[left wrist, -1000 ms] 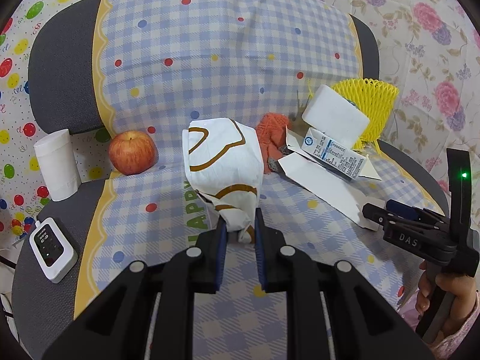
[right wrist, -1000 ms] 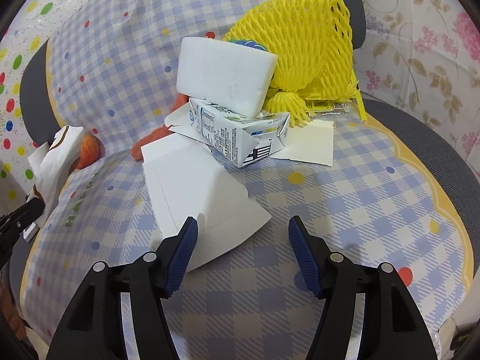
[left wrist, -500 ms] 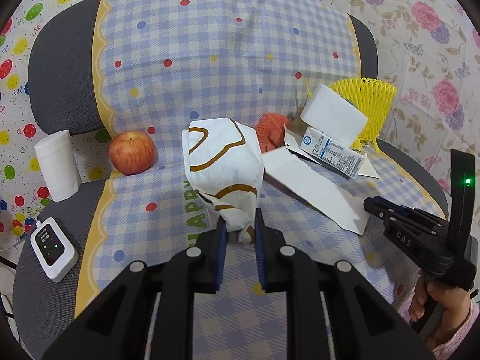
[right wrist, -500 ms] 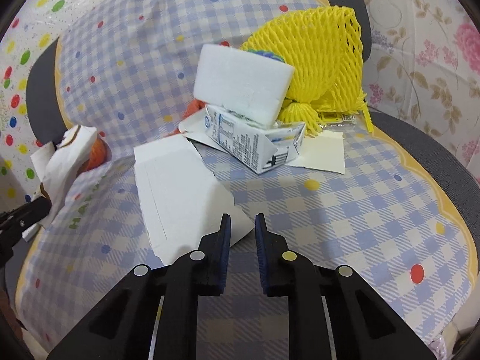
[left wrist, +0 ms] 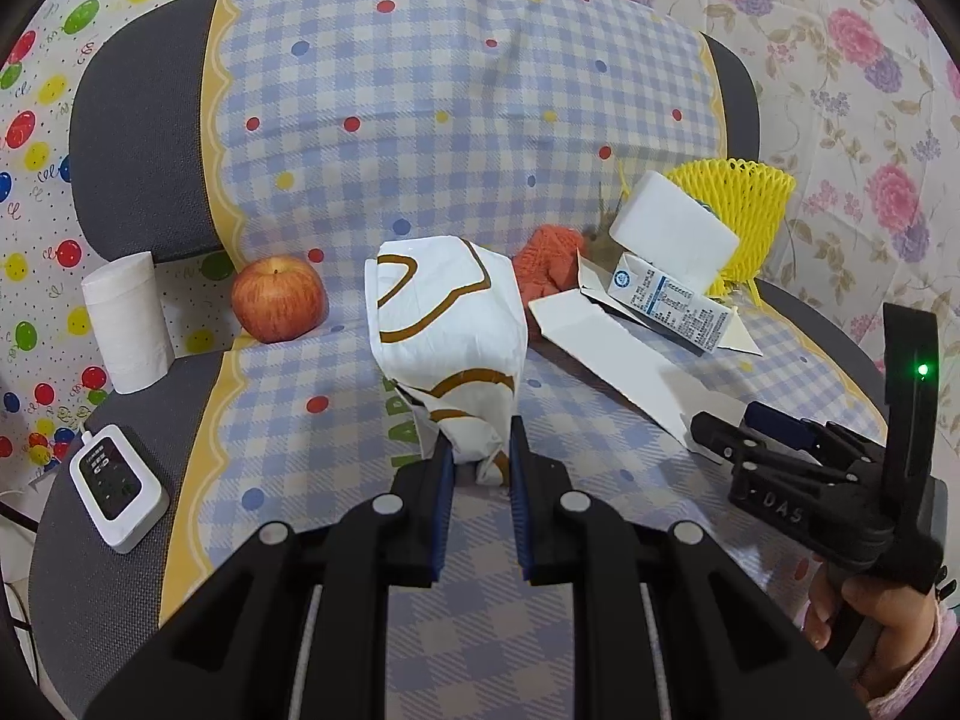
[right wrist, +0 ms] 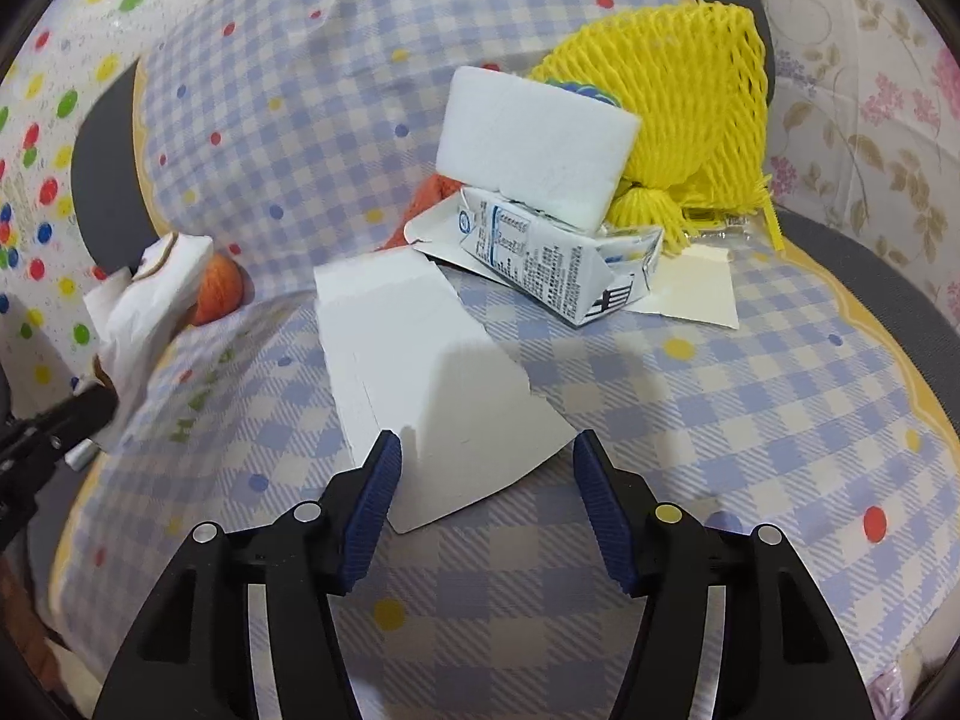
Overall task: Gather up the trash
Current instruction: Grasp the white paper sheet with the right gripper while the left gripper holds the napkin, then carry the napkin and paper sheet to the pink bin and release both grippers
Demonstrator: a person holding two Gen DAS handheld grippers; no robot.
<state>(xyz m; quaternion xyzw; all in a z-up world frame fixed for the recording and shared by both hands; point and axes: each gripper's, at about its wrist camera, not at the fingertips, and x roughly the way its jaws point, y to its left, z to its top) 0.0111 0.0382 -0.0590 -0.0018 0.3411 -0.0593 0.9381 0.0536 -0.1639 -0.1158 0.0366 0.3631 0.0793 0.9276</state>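
My left gripper point(left wrist: 478, 450) is shut on the crumpled bottom end of a white paper bag point(left wrist: 447, 324) with brown lines, which stands on the checked seat cloth. My right gripper point(right wrist: 486, 456) has its jaws opening. The near corner of a torn white card point(right wrist: 420, 348) lies between them, and the pads do not press on it. Behind the card a milk carton point(right wrist: 552, 258) lies on its side with a white foam block point(right wrist: 528, 144) on top. A yellow foam net point(right wrist: 678, 96) sits behind those. An orange scrap point(left wrist: 549, 258) lies beside the bag.
A red apple point(left wrist: 279, 300), a paper roll point(left wrist: 126, 324) and a small white device point(left wrist: 117, 483) with a cable sit on the left of the chair. The chair's grey backrest point(left wrist: 138, 138) rises behind. A person's hand point(left wrist: 876, 624) holds the right gripper's handle.
The right gripper was open, shut at the card's near edge, and now stands open again a little nearer the pile. The card slid slightly toward the bag. The left gripper kept still.
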